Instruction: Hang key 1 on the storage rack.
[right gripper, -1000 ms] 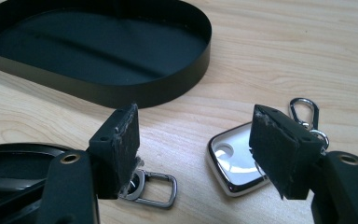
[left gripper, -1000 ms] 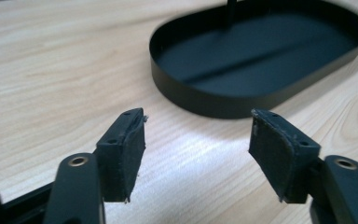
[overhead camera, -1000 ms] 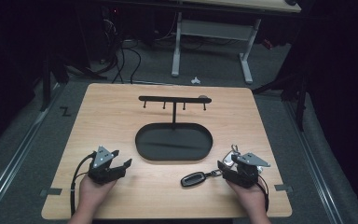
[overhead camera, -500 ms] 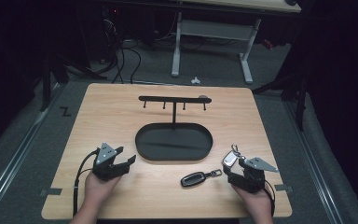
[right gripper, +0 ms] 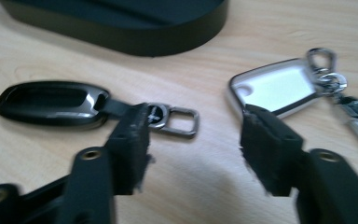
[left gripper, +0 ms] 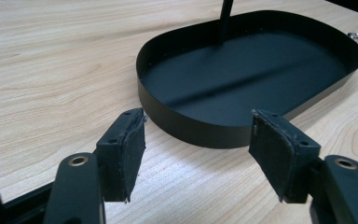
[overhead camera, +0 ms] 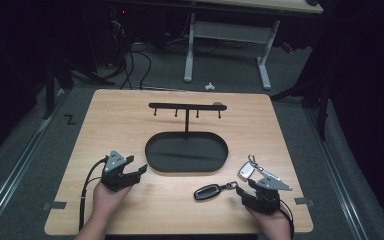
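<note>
Two fobs, a black oval key fob (overhead camera: 207,191) and a silver key fob (overhead camera: 246,170), lie unhung near the tabletop's front edge; left gripper (overhead camera: 130,172) and right gripper (right gripper: 193,128) gape empty.

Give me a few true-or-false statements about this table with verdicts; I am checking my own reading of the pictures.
1. The black key fob lies inside the black tray. False: it lies on the wooden table, in front of the tray.
2. The left gripper is open. True.
3. The right gripper is shut on the silver key fob. False: it is open and holds nothing.
4. A key rack with hooks rises from the tray. True.
</note>
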The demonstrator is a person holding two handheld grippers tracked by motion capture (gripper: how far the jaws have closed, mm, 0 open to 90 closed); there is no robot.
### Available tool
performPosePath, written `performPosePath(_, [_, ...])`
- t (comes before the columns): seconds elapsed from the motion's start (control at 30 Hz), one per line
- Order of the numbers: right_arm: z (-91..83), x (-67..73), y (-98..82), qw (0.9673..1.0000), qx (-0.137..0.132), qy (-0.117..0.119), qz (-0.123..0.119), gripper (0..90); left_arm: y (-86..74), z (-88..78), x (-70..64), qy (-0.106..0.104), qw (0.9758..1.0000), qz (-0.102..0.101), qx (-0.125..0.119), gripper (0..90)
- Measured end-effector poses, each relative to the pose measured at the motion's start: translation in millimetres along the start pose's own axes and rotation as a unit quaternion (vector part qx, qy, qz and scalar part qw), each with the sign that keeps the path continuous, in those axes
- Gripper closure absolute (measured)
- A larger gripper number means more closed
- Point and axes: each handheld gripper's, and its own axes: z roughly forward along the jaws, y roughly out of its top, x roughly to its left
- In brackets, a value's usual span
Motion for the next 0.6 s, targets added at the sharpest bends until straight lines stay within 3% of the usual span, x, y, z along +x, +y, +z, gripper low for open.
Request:
performPosePath(0.23, [13.1, 7.3, 2.6, 0.9994, 0.025, -0.002, -0.025, 61.6, -2.7, -3.1, 0.8, 0.001, 1.0, 0.0, 0.003, 36.2])
performPosePath(0.4, [23.0, 11.0, 4.4, 0.9981, 0.045, 0.0, -0.041, 66.0, -5.9, -8.5, 4.4, 0.004, 1.0, -0.007, 0.003, 36.2])
performPosePath(0.6, [37.1, 11.6, 13.4, 0.9973, 0.058, -0.004, -0.045, 68.2, -11.1, -15.4, 7.0, 0.01, 0.9999, -0.01, 0.006, 36.2])
